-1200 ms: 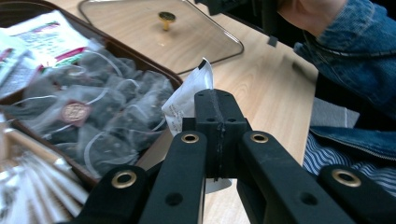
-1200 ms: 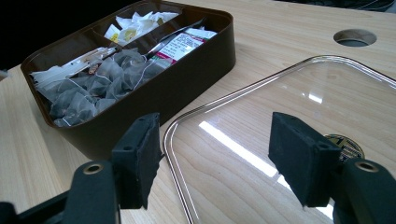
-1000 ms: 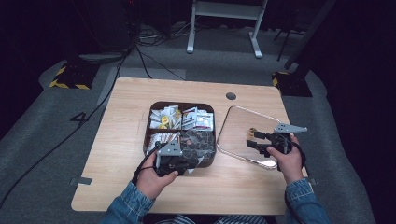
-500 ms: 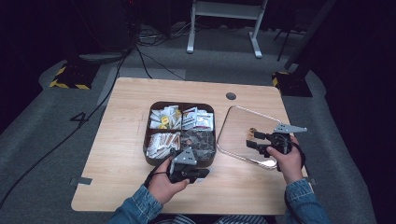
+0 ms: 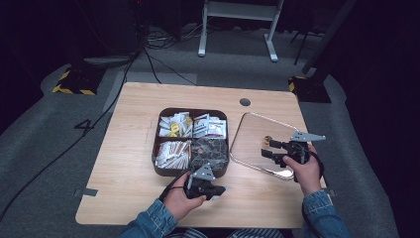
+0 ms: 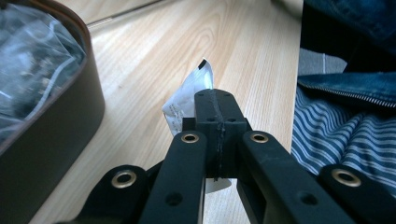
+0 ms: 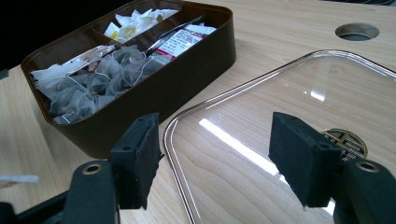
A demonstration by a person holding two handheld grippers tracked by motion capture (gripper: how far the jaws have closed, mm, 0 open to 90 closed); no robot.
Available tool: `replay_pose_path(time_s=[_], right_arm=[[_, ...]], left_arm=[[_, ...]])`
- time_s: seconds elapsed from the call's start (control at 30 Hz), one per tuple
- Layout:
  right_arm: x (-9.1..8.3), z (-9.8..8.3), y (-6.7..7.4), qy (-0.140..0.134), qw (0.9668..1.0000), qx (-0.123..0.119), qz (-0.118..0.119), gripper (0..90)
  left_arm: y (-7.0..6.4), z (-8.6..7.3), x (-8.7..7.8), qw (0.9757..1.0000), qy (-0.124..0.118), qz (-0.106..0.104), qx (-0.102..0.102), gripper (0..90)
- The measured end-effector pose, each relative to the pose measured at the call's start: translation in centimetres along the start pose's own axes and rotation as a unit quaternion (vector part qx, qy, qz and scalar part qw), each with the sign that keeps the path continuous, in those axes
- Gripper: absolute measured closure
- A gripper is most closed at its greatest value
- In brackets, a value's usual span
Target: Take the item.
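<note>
Sachet [image 6: 189, 100] clamped in my left hand-held gripper [image 5: 210, 189], just off the box's [image 5: 163, 170] near wall; right hand-held gripper [image 5: 270, 148] wide, empty, over lid [image 5: 252, 130].

Right gripper [image 7: 217, 161], jaws standing apart with nothing between them, above the near edge of a clear lid [image 7: 299, 98] that lies flat on the wooden table [image 7: 280, 28]. A gold emblem [image 7: 345, 142] marks the lid beside the right jaw. To the left stands a brown compartmented box [image 7: 187, 79] holding sachets [image 7: 88, 88] and packets [image 7: 180, 42]; a round hole [image 7: 357, 31] pierces the table at far right.
</note>
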State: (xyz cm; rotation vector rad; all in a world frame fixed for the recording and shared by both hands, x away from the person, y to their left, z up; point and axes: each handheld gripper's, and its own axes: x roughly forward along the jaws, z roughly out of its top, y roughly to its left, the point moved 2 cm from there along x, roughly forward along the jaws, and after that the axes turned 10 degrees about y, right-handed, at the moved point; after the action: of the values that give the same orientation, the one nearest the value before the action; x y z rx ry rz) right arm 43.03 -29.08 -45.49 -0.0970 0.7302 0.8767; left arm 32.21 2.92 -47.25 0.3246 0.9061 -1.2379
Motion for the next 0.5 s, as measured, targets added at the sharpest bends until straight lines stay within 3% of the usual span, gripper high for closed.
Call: replay_pose_path(time_s=[0.5], right_arm=[[0.2, -0.1, 0.0, 0.004, 1.0000, -0.001, 0.000, 34.8]], left_arm=[[-0.2, -0.3, 2.0, 0.9997, 0.020, -0.017, -0.002, 89.8]])
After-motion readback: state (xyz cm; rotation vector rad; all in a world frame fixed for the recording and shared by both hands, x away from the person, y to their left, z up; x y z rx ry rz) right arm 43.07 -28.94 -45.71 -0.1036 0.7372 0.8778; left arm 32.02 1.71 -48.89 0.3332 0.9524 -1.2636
